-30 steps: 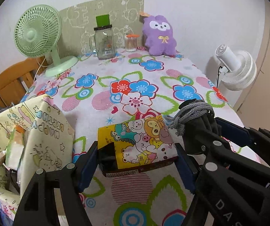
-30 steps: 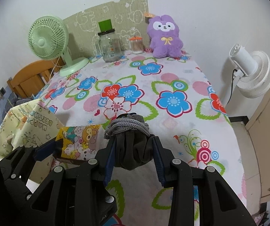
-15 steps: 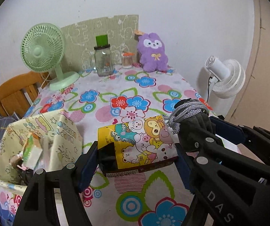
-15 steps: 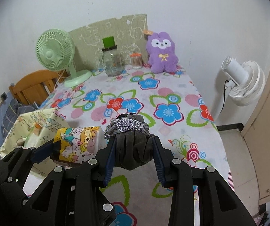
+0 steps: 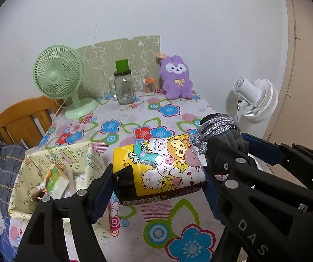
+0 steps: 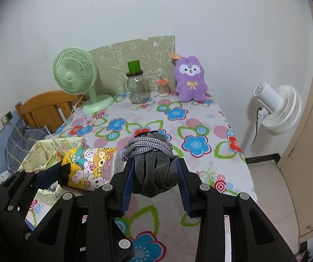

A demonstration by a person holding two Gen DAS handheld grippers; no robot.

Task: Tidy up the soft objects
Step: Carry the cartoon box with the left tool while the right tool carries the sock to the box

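Mid-task: left gripper [image 5: 156,185] clamps the cartoon tissue pack [image 5: 163,166], right gripper [image 6: 155,179] the grey drawstring pouch [image 6: 152,170]; neither is yet in the fabric bin [image 5: 36,166] at nine o'clock.

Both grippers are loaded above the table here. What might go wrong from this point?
1. The left gripper pinches the cartoon tissue pack only by its ends; it may sag and slip.
2. The right gripper holds the grey pouch right beside it, so they may collide.
3. The fabric bin sits at the table edge; a drop may miss.
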